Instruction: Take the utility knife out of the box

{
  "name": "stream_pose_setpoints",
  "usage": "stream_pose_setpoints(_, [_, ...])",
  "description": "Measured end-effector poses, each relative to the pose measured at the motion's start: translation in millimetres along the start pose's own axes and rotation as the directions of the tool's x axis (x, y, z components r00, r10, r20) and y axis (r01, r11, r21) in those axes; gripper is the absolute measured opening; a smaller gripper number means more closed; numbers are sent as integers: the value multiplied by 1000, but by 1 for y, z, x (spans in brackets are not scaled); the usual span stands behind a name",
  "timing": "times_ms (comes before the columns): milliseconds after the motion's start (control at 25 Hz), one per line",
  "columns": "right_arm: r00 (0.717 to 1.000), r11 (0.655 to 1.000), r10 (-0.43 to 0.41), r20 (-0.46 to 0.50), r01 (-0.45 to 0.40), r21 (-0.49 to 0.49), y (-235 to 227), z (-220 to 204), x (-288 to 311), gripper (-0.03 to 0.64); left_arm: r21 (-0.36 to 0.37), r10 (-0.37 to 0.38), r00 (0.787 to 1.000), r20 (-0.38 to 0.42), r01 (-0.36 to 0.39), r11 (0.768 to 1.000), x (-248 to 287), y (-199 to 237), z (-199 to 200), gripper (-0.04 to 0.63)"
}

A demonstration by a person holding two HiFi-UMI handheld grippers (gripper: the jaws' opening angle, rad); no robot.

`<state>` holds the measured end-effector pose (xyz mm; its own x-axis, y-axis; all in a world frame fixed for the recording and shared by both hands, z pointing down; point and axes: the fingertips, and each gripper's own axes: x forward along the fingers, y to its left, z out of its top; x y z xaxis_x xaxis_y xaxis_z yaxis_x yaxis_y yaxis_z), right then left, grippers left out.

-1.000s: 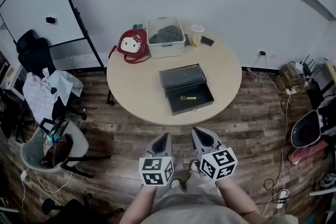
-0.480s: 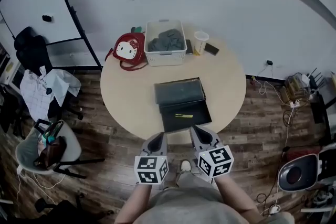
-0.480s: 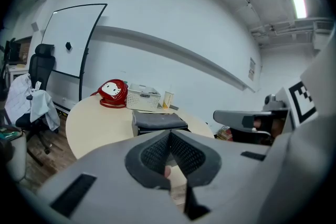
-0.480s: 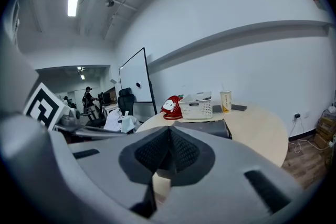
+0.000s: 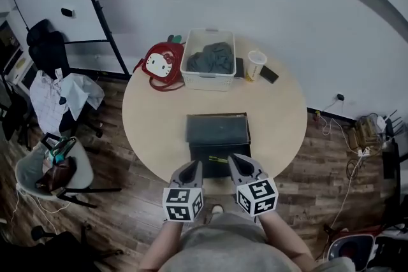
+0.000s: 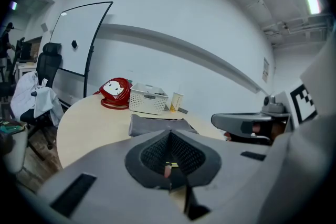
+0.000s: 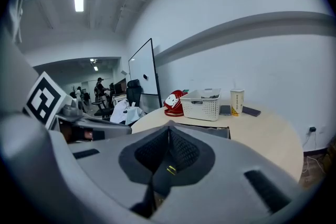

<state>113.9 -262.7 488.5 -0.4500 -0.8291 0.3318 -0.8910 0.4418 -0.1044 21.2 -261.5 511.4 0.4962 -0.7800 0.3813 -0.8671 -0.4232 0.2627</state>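
A dark open box (image 5: 217,132) lies in the middle of the round beige table (image 5: 153,130), its lid tilted toward the far side. Inside it, near the front, lies the yellow utility knife (image 5: 218,159). My left gripper (image 5: 192,167) is shut and empty, with its tip at the table's near edge, just left of the box's front. The right gripper (image 5: 237,162) is shut too, its tip over the box's front right corner, close to the knife. In the left gripper view the box's lid (image 6: 157,124) sits just beyond the closed left gripper (image 6: 169,132).
At the table's far side stand a red cartoon-cat bag (image 5: 159,65), a white basket (image 5: 209,76) of grey cloth, a paper cup (image 5: 255,65) and a phone (image 5: 268,75). Chairs with clothes and bags (image 5: 54,165) crowd the left floor. Cables lie at the right.
The table and box have come closer in the head view. Both grippers went forward from over the floor to the table's near edge, reaching the box's front.
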Motion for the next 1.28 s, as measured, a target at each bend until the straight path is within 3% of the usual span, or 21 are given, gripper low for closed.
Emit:
stream_pose_setpoints(360, [983,984,131,-126,-145,-102,-17,-27,42,-2,-35,86,996,-1,-86,996,25,8,-6,2])
stream_pose_setpoints(600, [941,953,211,-265,-258,-159,-9,-54,66,2,-30,109,994,-20,-109,994,27,13,-8,2])
stream_pose_setpoints(680, [906,936,253,-340,-318,-150,-4,-70,74,113,-35,103,994,-21,-103,994,28,15,-8,2])
stream_pose_setpoints(720, [883,925,272,-382,-350,-151,-2,-78,77,122,-36,101,995,-22,-102,994,28,16,-8,3])
stream_pose_setpoints(840, [822,881,295,-487,-431,-196,5,-99,85,124,-35,93,995,-31,-94,995,32,20,-10,2])
stream_pose_setpoints(1000, [763,836,287,-579,-495,-238,11,-117,95,129,-28,80,995,-52,-81,996,38,27,-14,2])
stream_pose_setpoints(1280, [656,757,213,-724,-580,-303,9,-151,107,133,-29,65,995,-77,-68,997,46,33,-16,2])
